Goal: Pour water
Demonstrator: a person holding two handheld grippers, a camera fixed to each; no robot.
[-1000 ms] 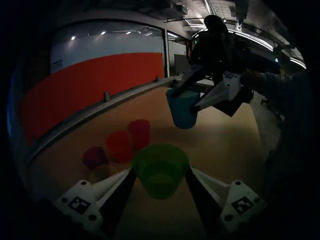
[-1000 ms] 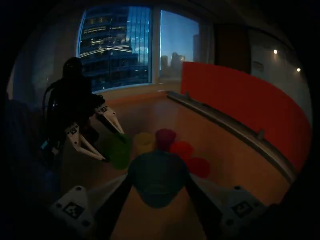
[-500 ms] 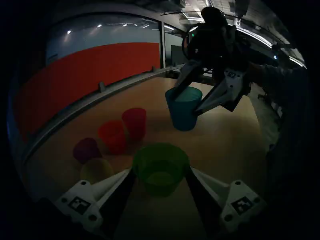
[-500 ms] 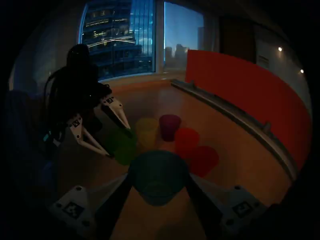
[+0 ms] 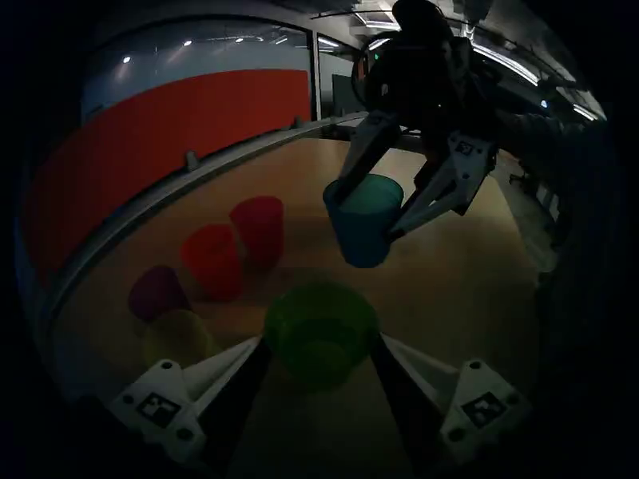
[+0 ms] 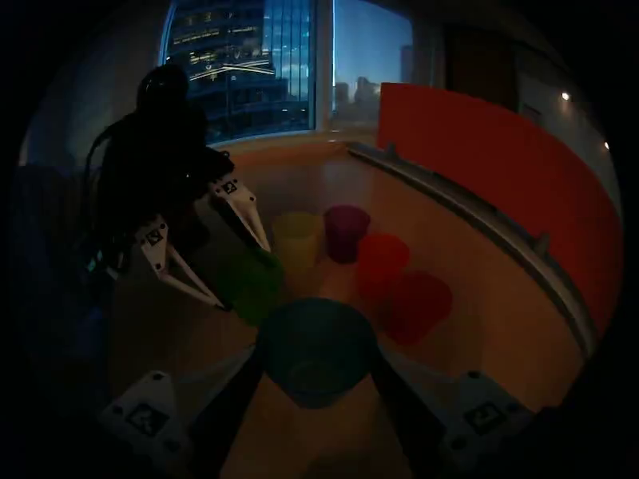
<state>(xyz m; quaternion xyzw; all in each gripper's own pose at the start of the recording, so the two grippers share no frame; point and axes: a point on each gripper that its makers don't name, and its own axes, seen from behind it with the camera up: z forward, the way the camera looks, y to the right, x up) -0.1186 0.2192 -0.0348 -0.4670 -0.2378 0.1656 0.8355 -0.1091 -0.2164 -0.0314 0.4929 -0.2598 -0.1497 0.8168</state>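
My left gripper point(image 5: 319, 351) is shut on a green cup point(image 5: 320, 337), seen close up in the left gripper view. In the right gripper view that same green cup point(image 6: 252, 286) hangs between the left gripper's white fingers point(image 6: 180, 275), just left of my own cup. My right gripper point(image 6: 316, 355) is shut on a blue cup point(image 6: 316, 350). The left gripper view shows the blue cup point(image 5: 362, 219) raised above the wooden table point(image 5: 455, 271), pinched by the right gripper point(image 5: 363, 215). Both cups are held upright, a short distance apart. The light is too dim to see any water.
Four more cups stand together on the table: magenta point(image 5: 259, 230), red point(image 5: 212, 259), purple point(image 5: 158, 292) and yellow point(image 5: 177, 339). A red partition point(image 5: 136, 152) with a metal rail runs along the table's far side. A person's sleeve point(image 5: 551, 136) holds the right gripper. Windows point(image 6: 240, 72) lie beyond.
The blue cup dipped toward the table, then rose again and came nearer the green cup. The standing cups have shifted lower and closer in both views.
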